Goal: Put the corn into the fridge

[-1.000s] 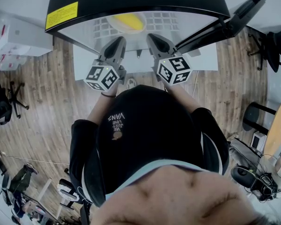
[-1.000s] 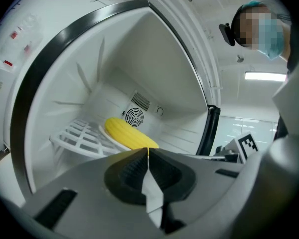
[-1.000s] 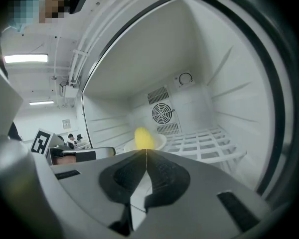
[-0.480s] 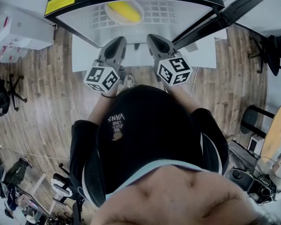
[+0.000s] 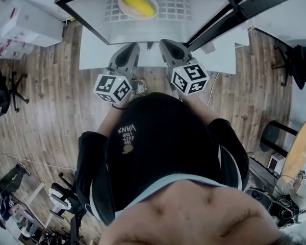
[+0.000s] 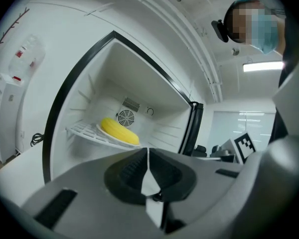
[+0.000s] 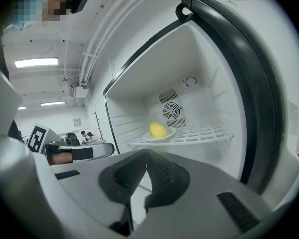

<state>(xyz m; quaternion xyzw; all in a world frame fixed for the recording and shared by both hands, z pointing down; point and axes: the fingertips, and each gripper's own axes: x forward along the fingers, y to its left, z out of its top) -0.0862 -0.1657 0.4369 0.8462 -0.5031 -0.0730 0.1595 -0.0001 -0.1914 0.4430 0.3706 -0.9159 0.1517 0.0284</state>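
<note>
Found the fridge [image 5: 194, 22] shifted toward the top edge of the head view compared with a second before, its cavity partly cropped there. Took that for a retreat from the cabinet. Left the door [image 5: 239, 19] swung wide toward the upper right, as earlier. Held the left gripper [image 5: 128, 52] and the right gripper [image 5: 171, 47] side by side at frame centre, each with jaws pressed together on nothing. Left the corn [image 5: 137, 3] lying on its plate [image 7: 170, 132] on the wire shelf [image 6: 82, 131] inside the fridge, well apart from both grippers. Judged the placing done, with only the door yet to shut.

Got the wooden floor [image 5: 51, 101] from the head view alone, along the left side. Could not read the jaws from that view. Read them only at lower centre of the two gripper views. Saw the cob lengthwise at centre left of the left gripper view, end-on near the middle of the right gripper view. Picked out the small round fan [image 7: 172, 110] on the back wall in the gripper views only.
</note>
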